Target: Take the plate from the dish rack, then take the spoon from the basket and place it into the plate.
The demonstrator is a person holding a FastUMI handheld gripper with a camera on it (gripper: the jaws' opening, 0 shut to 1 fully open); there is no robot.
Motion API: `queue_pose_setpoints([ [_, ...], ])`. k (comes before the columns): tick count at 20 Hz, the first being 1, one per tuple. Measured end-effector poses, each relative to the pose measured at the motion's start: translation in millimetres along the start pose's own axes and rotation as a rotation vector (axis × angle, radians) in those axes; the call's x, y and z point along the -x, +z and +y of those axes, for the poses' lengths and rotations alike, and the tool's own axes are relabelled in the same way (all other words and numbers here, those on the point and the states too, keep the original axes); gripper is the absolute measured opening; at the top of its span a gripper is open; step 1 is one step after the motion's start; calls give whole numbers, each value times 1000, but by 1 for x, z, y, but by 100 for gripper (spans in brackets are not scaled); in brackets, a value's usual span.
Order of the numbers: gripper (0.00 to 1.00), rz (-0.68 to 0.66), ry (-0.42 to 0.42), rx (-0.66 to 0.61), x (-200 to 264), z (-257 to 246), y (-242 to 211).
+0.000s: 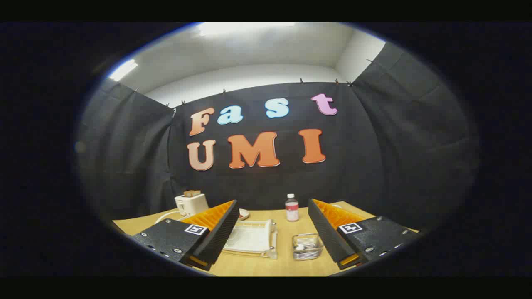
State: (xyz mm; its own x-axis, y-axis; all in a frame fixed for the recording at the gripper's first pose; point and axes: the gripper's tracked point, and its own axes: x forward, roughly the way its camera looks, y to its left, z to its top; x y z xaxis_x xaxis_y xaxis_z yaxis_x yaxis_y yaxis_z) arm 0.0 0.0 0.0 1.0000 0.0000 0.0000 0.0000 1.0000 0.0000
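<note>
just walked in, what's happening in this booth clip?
A person holds a handheld gripper above a wooden table, its fingers wide open and gripping nothing. Between and just ahead of the fingers sit a white dish rack with a plate in it, and a small wire basket beside it holding what looks like the spoon. Beyond them stand a bottle and a toaster. Neither plate nor spoon is picked up yet.

a white plastic dish rack [254,237] sits flat on the wooden tabletop, partly behind one finger, with a pale round plate [236,236] lying in it. just beside it stands a small clear wire-sided basket [307,246]; a small white spoon [300,247] rests inside.
</note>
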Motion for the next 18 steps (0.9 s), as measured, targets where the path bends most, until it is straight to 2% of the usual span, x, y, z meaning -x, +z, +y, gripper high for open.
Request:
queue_pose_setpoints([
  [4, 99, 78, -13, -25, -3, 26, -39],
  [6, 99, 114, -41, 28, -3, 27, -54],
  [12, 99, 133, 12, 56, 2, 49, -61],
  [18, 99, 138, -2, 43, 1, 48, -60],
])
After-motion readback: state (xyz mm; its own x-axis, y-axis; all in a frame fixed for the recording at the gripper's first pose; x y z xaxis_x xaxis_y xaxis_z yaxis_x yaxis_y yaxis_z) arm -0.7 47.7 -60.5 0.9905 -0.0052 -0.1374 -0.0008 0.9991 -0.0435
